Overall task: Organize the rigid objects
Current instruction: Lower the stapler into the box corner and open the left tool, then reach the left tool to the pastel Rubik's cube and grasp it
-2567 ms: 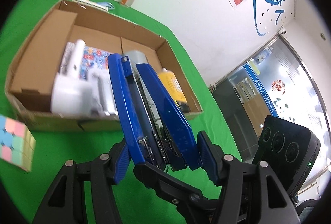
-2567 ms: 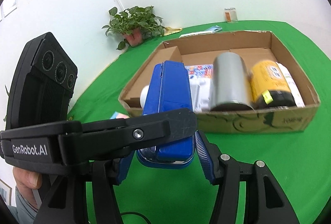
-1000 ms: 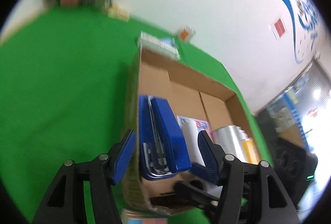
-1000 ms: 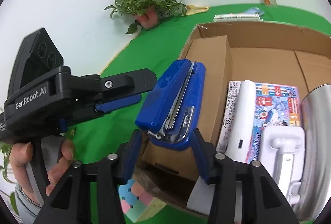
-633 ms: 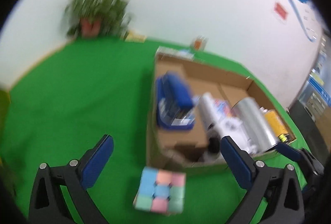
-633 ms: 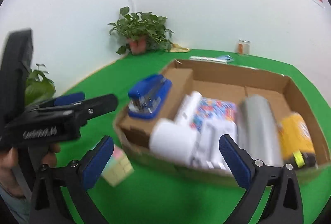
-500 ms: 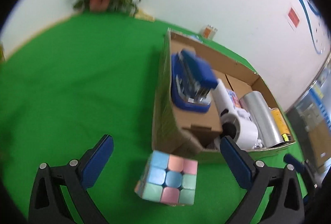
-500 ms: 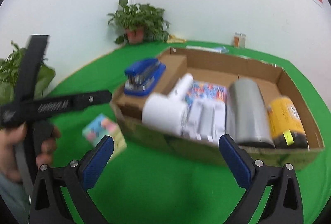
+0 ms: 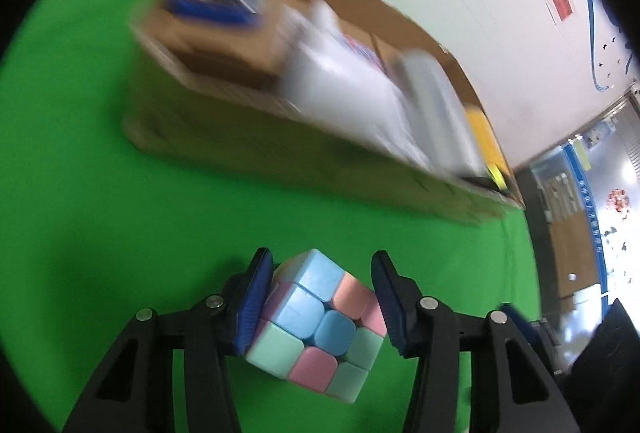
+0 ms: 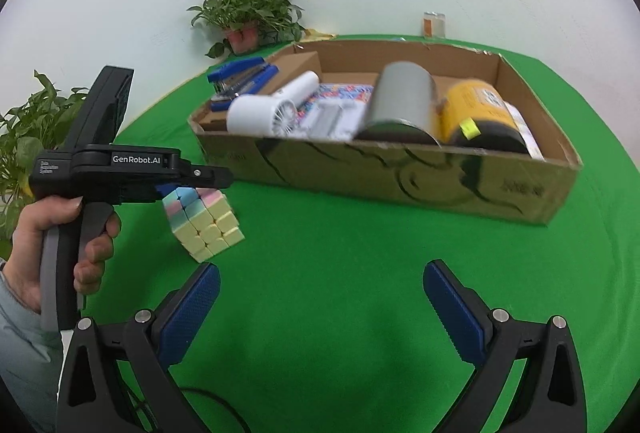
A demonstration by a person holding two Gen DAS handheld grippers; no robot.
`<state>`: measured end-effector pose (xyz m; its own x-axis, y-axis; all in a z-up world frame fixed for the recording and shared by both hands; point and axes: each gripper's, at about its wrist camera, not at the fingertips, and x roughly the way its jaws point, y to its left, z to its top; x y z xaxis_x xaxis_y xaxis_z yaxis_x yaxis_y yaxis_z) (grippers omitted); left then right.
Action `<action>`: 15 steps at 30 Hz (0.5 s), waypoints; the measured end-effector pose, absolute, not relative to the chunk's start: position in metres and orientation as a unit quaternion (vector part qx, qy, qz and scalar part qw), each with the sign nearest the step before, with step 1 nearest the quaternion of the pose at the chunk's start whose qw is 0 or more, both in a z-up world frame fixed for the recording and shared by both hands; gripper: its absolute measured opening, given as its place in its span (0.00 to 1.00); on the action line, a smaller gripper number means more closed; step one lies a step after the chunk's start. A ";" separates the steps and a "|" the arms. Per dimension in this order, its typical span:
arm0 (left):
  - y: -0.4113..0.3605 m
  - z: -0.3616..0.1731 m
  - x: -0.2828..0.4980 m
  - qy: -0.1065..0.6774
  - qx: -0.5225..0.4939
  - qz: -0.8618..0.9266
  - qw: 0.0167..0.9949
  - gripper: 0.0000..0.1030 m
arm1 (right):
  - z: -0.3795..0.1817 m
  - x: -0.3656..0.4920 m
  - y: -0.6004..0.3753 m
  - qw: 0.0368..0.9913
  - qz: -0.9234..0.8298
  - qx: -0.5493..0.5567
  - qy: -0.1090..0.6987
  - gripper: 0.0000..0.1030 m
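My left gripper [image 9: 320, 297] is shut on a pastel puzzle cube [image 9: 316, 329] and holds it tilted just above the green cloth, in front of the cardboard box [image 9: 248, 149]. In the right wrist view the same cube [image 10: 204, 221] hangs in the left gripper [image 10: 188, 189] left of the box [image 10: 400, 177]. My right gripper [image 10: 320, 305] is open and empty over the cloth. A blue stapler [image 10: 240, 77] lies on the box's left flap.
The box holds a white handheld fan [image 10: 272, 109], a silver cylinder [image 10: 404, 105], a yellow can [image 10: 480, 117] and a printed flat pack [image 10: 340, 97]. Potted plants [image 10: 248, 13] stand at the back left. A small jar [image 10: 434, 25] stands by the wall.
Both grippers let go of the blue stapler on the box's left flap and pulled back. My left gripper came down and closed on the puzzle cube. My right gripper stays open.
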<state>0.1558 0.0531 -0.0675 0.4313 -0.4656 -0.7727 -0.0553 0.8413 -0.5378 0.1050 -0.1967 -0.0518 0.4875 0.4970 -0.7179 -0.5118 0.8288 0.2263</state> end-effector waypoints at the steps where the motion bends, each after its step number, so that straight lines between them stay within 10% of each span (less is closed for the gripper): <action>1: 0.035 -0.070 0.152 0.525 -0.260 -0.141 0.798 0.48 | -0.056 0.101 -0.205 0.858 0.296 -0.007 0.420 0.99; 10: -0.037 -0.048 0.117 0.519 -0.219 -0.224 0.795 0.50 | -0.073 0.065 -0.265 0.834 0.349 0.005 0.427 0.99; 15: -0.016 -0.059 0.103 0.541 -0.242 -0.202 0.780 0.50 | -0.085 0.061 -0.259 0.819 0.373 -0.003 0.436 0.75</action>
